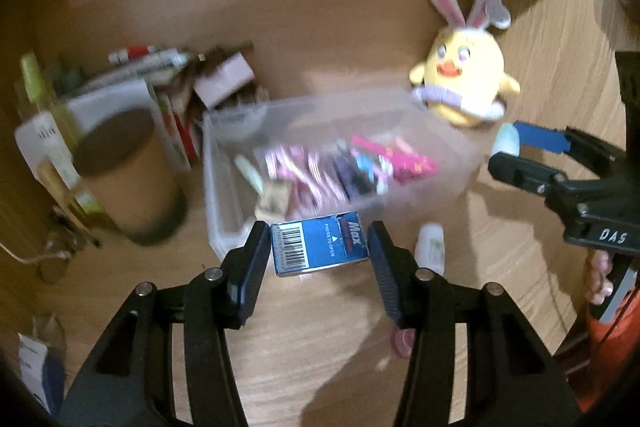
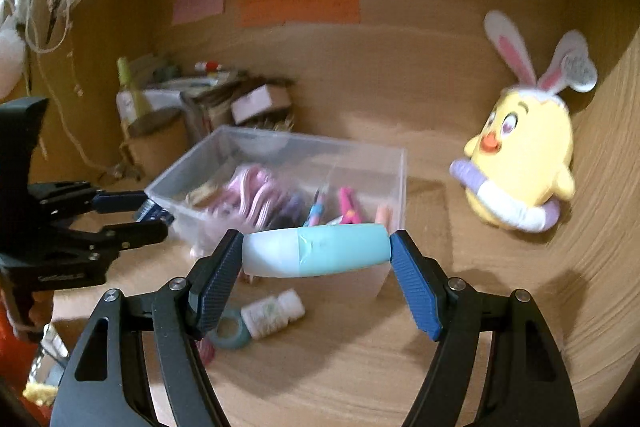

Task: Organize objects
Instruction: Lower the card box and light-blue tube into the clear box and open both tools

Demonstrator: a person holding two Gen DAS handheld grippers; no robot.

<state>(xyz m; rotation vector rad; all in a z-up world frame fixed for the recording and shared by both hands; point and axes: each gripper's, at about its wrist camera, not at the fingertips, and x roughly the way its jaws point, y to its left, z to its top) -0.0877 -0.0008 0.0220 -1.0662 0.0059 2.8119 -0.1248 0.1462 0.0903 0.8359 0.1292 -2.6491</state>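
Observation:
My left gripper [image 1: 319, 247] is shut on a blue Max staples box [image 1: 320, 245], held just in front of the near wall of a clear plastic bin [image 1: 224, 187]. The bin holds pink and purple pens and small items. My right gripper [image 2: 316, 253] is shut on a teal and white tube [image 2: 316, 253], held end to end above the bin's near right corner [image 2: 394, 187]. The right gripper shows in the left wrist view [image 1: 508, 151] to the right of the bin. The left gripper shows in the right wrist view [image 2: 152, 215] at the bin's left side.
A yellow plush chick with rabbit ears [image 1: 464, 75] leans against the back right wall. A brown round container [image 1: 128, 167], books and boxes stand at the left. A small white bottle [image 2: 272, 313], a teal tape roll [image 2: 230, 333] and a pink item [image 1: 404, 343] lie on the wooden desk.

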